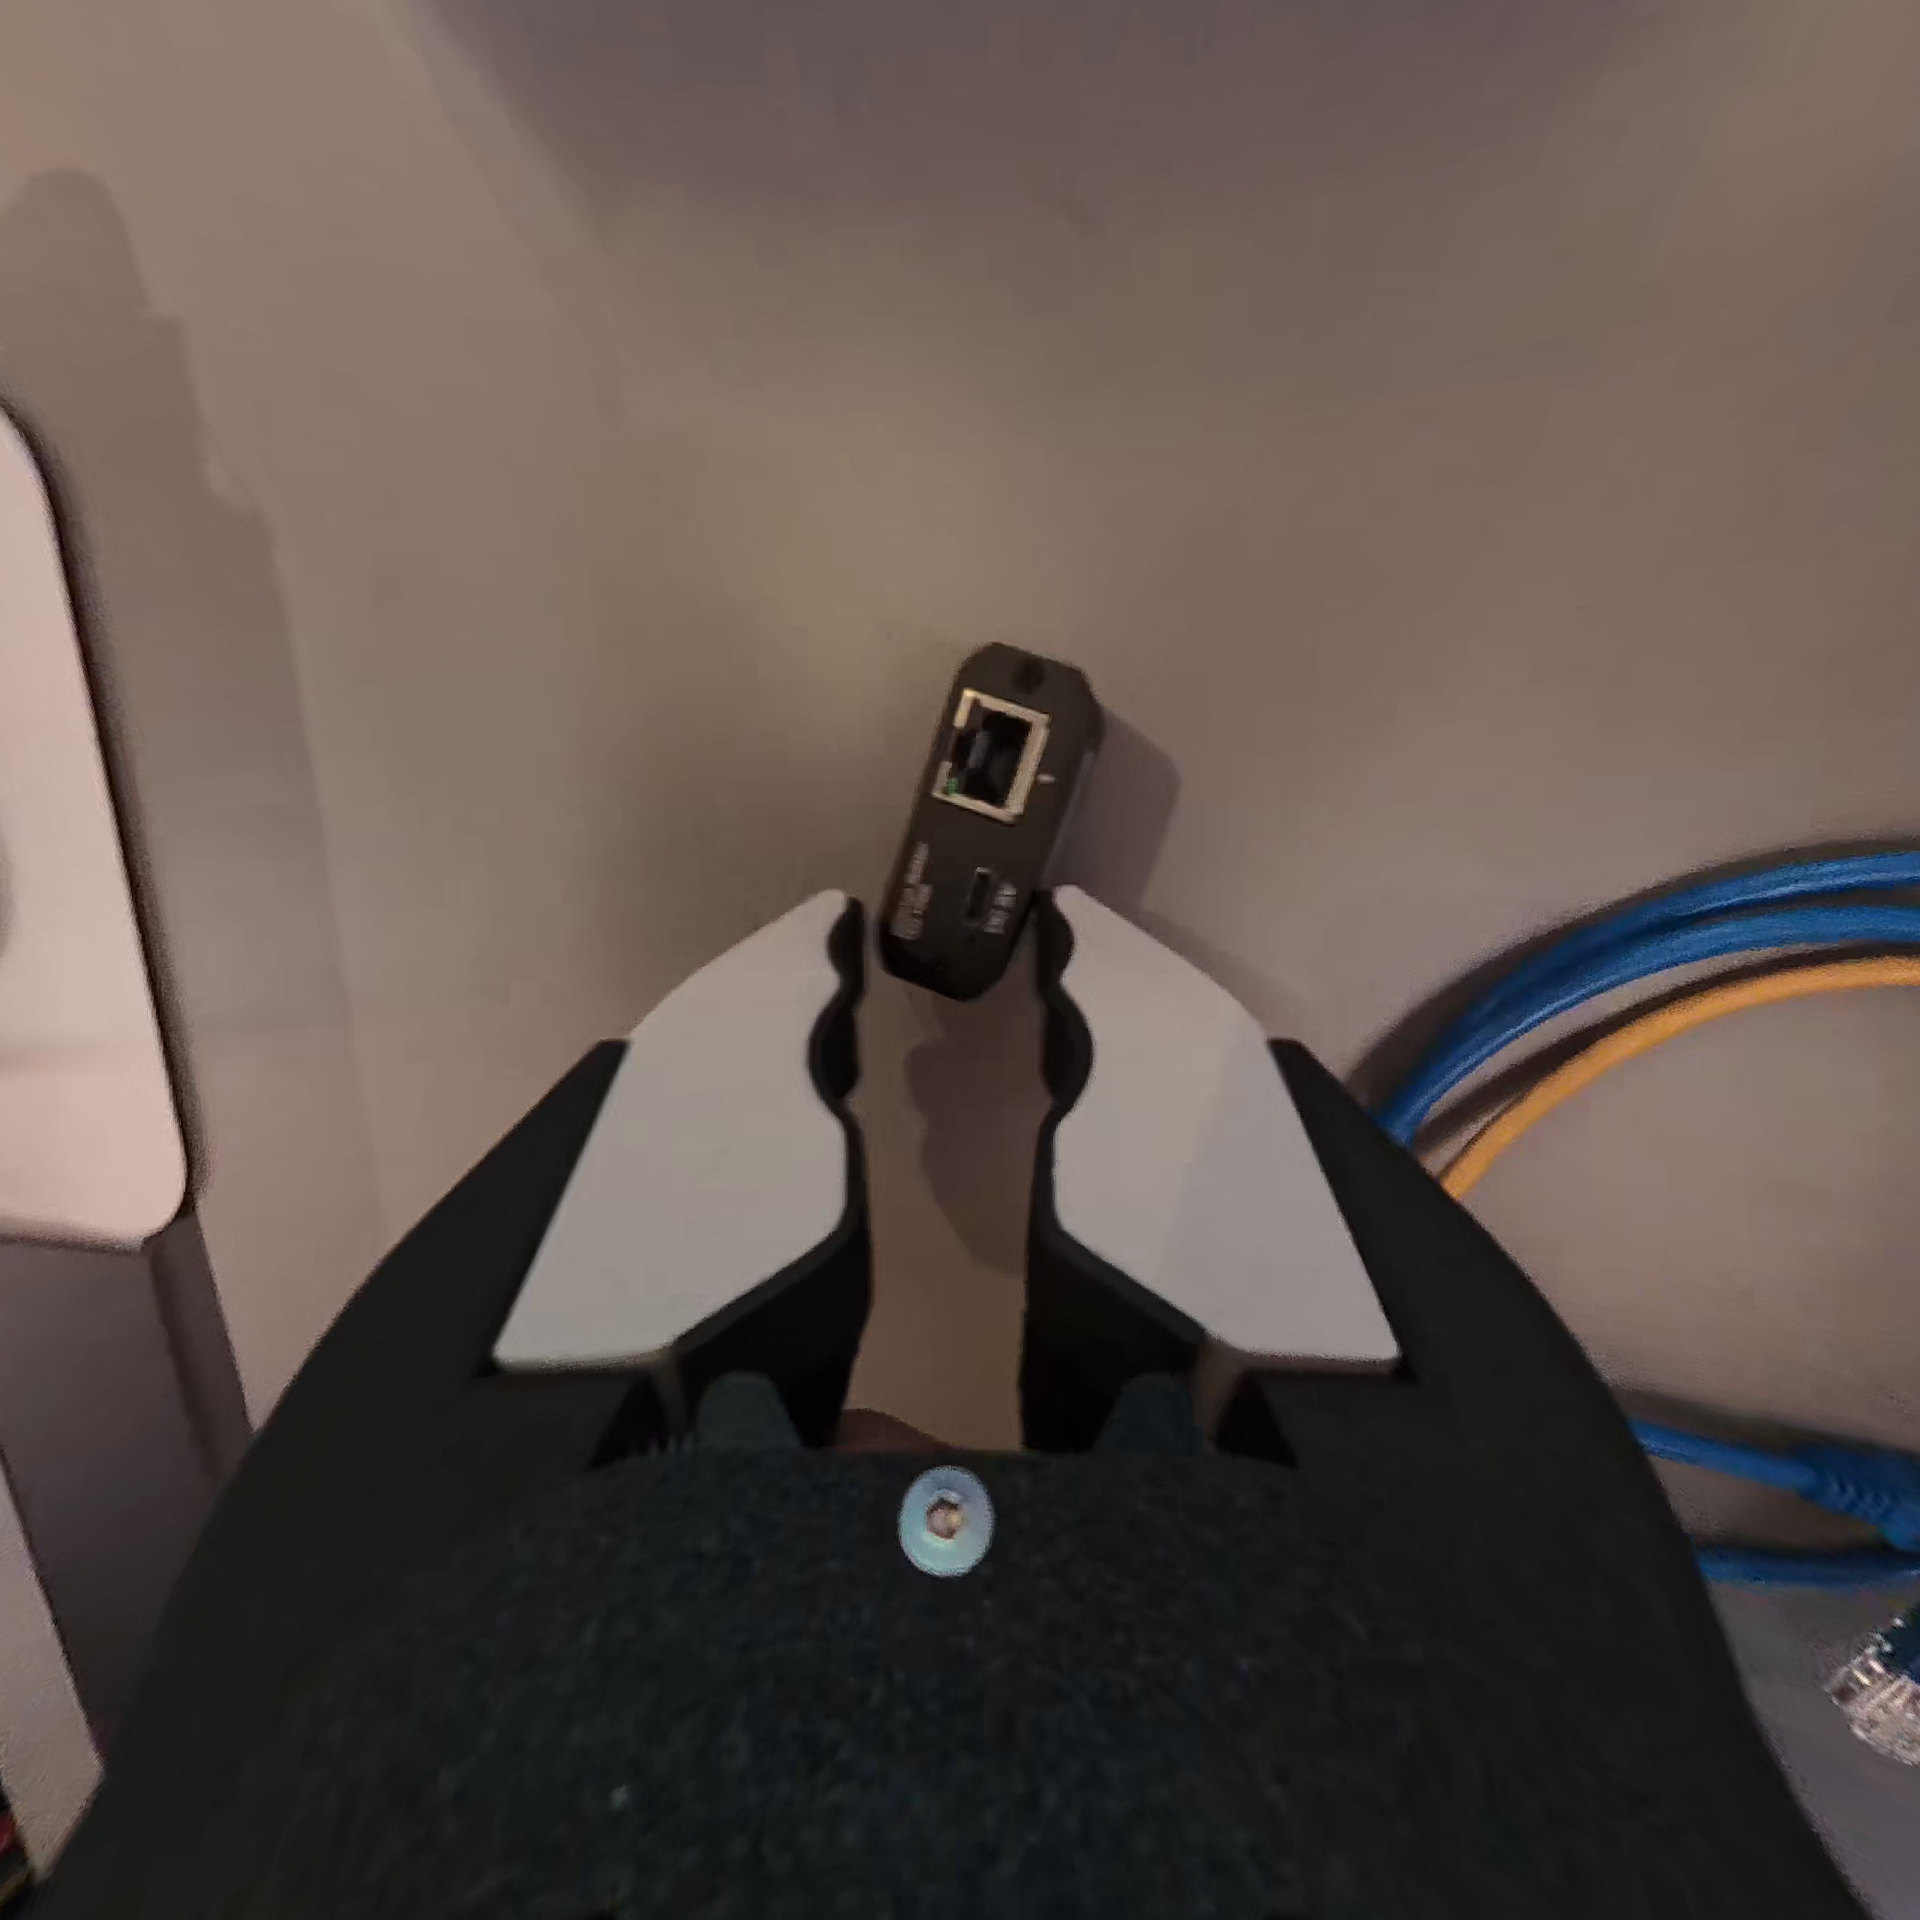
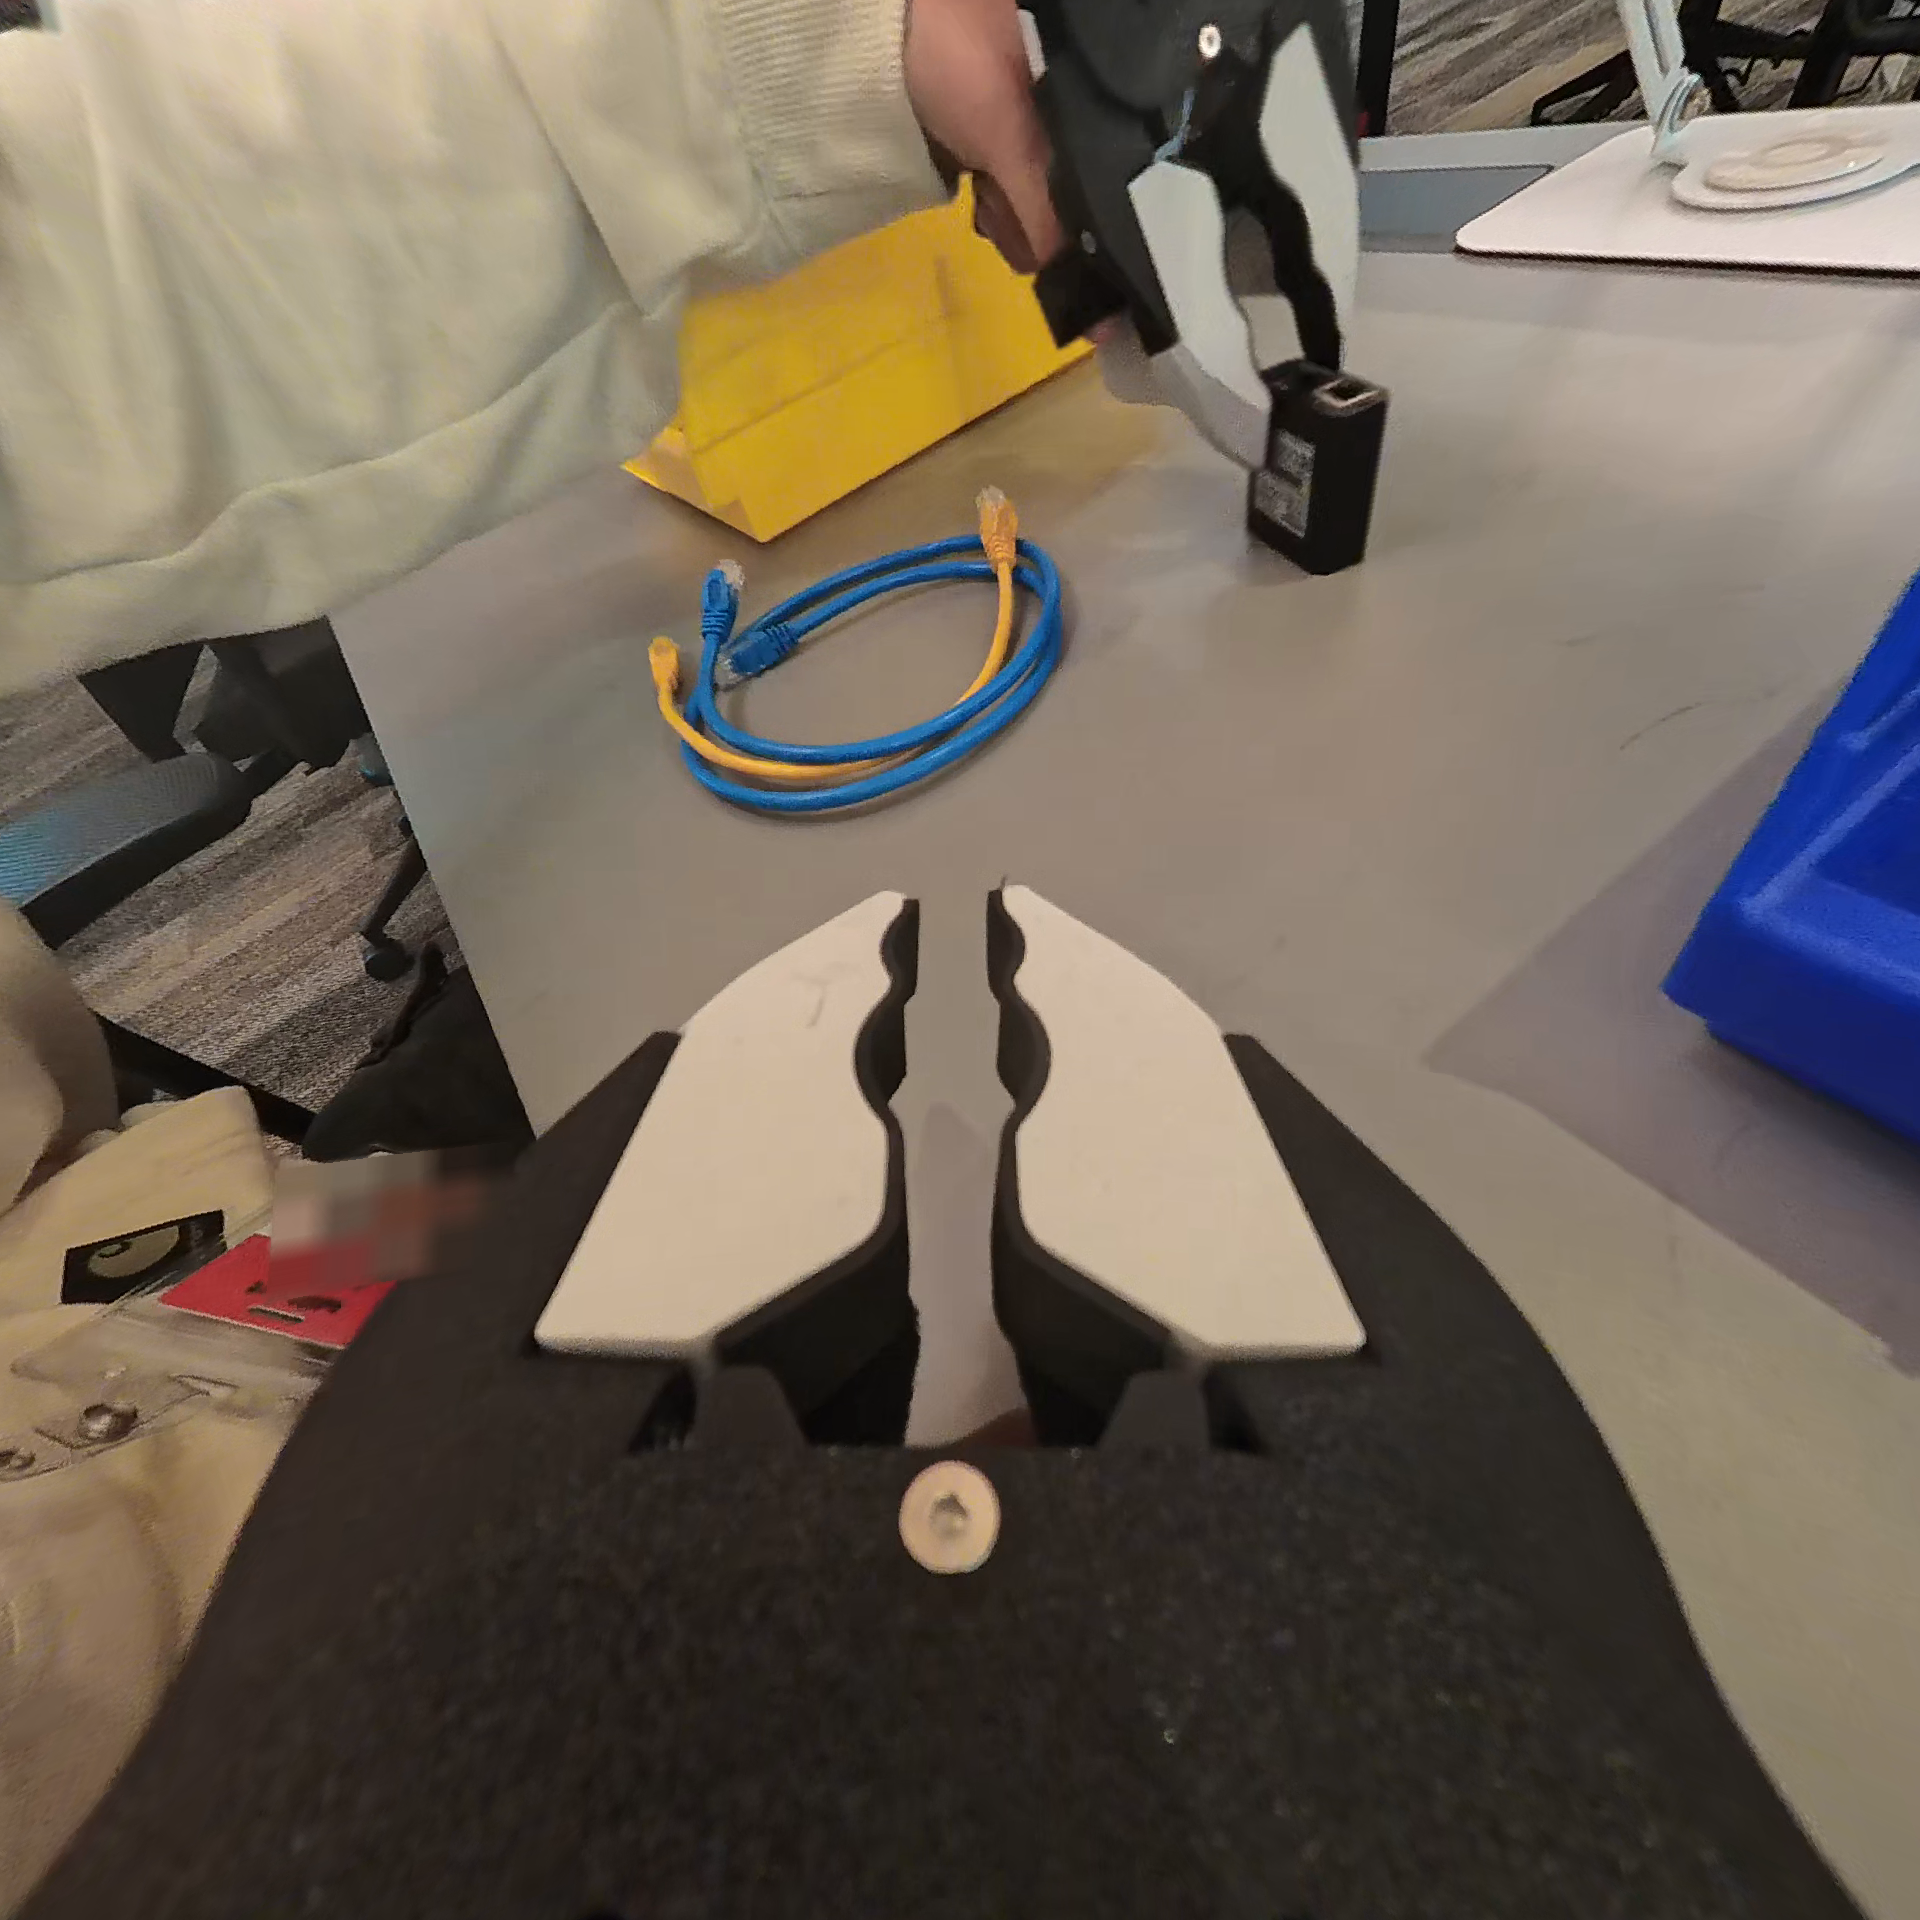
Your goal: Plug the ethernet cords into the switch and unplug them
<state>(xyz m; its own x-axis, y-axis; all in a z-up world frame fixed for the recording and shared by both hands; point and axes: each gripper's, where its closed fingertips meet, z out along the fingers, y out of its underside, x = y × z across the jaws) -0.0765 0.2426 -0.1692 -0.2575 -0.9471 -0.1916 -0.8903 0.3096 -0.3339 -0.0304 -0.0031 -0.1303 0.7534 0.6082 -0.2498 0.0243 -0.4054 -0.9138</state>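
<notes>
Switch [image 1: 982, 821] between left tongs [image 1: 948, 914] tips.

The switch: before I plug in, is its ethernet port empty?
Empty. The switch stands on end, its port open, with both cords lying loose on the table.

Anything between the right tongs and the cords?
Nothing visible. Bare table lies between the right tongs and the coiled cords. The switch stands off to the side, at the left tongs.
</notes>
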